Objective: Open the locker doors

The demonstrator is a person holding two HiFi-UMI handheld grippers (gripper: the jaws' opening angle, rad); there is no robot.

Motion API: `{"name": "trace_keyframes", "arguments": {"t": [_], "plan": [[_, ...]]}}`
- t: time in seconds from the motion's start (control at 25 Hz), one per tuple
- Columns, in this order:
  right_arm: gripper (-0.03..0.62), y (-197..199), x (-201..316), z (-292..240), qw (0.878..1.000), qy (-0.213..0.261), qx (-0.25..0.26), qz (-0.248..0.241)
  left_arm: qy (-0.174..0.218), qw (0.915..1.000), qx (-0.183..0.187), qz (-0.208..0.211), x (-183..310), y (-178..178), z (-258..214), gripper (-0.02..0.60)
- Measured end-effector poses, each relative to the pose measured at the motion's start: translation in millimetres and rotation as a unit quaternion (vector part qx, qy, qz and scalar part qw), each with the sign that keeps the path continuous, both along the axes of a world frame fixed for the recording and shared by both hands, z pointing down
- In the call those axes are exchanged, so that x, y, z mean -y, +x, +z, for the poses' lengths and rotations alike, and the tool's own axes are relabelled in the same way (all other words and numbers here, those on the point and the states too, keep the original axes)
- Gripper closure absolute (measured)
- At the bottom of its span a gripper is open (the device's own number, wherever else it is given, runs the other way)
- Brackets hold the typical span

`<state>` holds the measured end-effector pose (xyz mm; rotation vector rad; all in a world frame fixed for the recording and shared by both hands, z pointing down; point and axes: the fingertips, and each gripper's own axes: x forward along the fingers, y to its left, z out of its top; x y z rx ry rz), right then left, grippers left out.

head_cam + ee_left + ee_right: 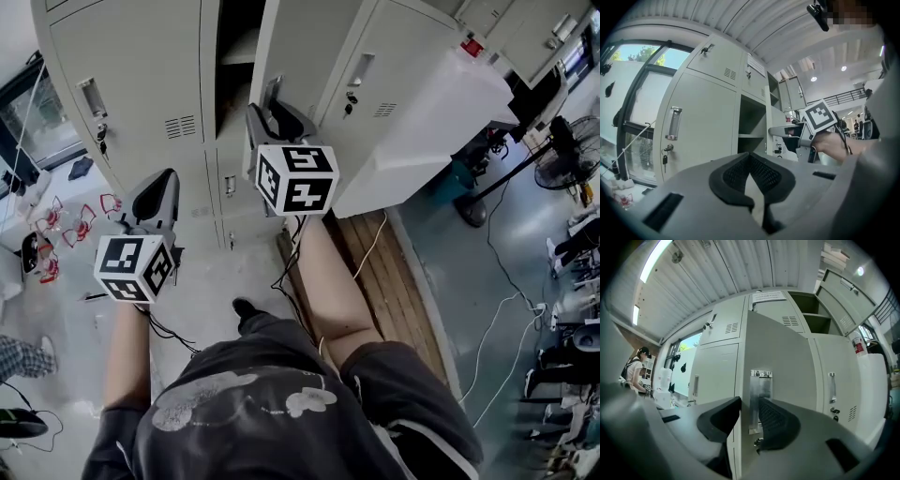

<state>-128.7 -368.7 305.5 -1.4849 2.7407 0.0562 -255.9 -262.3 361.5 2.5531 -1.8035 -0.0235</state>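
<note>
Locker door stands partly open at the upper centre of the head view.
Right gripper is clenched on its free edge, beside the metal handle plate. Left gripper, lower left, is clenched on nothing, apart from the lockers.

Left gripper: pads meet at tips, nothing between. Ahead, closed locker door with handle, key below. Right of it, open compartment, shelf inside. Right gripper in hand, apparently at locker front.
</note>
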Motion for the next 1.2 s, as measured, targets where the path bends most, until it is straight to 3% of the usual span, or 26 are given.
{"name": "trace_keyframes", "arguments": {"t": [0.8,1.2], "plan": [[0.479,86.7,-48.5,0.2,0.996,0.001,0.002,0.084,-0.014,0.9970,-0.007,0.076,-37.1,64.4,12.6,0.572],[0.510,120.9,-57.2,0.8,0.999,0.006,0.018,0.043,-0.009,0.9965,-0.010,0.082,-23.3,101.7,3.6,0.572]]}}
